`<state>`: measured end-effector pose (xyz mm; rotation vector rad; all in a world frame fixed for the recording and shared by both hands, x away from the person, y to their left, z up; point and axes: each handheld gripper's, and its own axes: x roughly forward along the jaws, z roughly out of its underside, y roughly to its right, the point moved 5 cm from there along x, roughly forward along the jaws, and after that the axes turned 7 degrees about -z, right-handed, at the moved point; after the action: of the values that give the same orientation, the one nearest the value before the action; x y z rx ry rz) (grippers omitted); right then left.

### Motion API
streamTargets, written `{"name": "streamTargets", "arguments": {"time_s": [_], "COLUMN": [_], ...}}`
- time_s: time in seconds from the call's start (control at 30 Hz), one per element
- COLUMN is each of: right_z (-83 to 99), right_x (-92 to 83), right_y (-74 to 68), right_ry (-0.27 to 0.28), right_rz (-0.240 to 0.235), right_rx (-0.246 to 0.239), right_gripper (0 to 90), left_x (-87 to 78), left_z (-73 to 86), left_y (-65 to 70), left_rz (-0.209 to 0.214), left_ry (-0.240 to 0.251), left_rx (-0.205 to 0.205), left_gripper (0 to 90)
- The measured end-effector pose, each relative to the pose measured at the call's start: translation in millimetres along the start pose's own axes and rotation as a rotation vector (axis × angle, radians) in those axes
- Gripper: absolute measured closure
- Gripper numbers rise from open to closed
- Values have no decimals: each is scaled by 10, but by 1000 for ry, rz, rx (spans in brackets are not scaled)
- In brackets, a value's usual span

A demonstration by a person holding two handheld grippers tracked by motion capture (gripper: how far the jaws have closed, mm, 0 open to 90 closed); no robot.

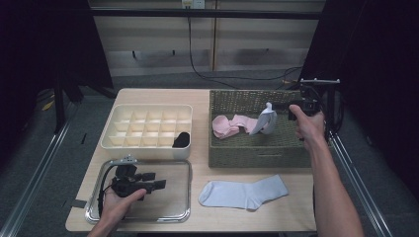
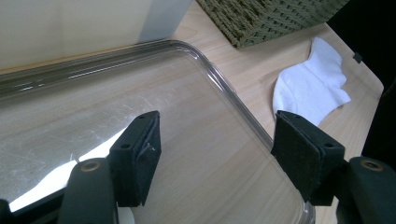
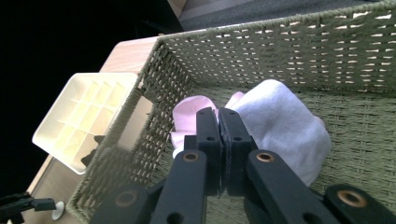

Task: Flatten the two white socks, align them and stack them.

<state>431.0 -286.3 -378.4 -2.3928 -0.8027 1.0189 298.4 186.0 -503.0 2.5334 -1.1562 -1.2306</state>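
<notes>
My right tool [image 1: 279,106] is pinched shut on a white sock [image 1: 264,121], lifted above the basket [image 1: 247,148] (a pink sock [image 1: 230,125] lies inside). My left tool [image 2: 215,149] rests wide open, holding nothing, over the tray [image 1: 173,215].

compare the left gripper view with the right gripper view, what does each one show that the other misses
Left gripper view alone: the shiny metal tray under the open left hand-held gripper, and the flat white sock on the wooden table.
Right gripper view alone: the right hand-held gripper shut on a white sock inside the basket, a pink sock behind it, and the cream compartment organiser.
Both: the green woven basket and the pale wooden tabletop.
</notes>
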Motion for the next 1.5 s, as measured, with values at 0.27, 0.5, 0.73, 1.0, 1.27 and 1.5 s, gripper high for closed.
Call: {"name": "streamTargets", "arguments": {"time_s": [0.27,0.5,0.73,1.0,1.27,1.5], "right_z": [-52,-70,-80,-142,-145,-131], "right_x": [-69,-103,-104,-169,-245,-315], "right_y": [-105,-205,-261,-376,-407,-493], "right_ry": [29,35,28,51,73,86], "right_rz": [-30,-48,-48,-66,-86,-126], "right_rx": [-11,-28,-37,-49,-45,-54], "right_gripper": [882,881,881,882,882,883], "left_x": [-7,34,51,70,126,152], "left_z": [2,-8,-118,-265,-425,-399], "left_y": [21,45,61,116,205,246], "left_rz": [6,5,-1,-13,1,14], "left_ry": [0,-7,6,17,48,49], "left_rx": [7,23,38,60,52,55], "left_gripper": [320,320,316,316,322,322]}}
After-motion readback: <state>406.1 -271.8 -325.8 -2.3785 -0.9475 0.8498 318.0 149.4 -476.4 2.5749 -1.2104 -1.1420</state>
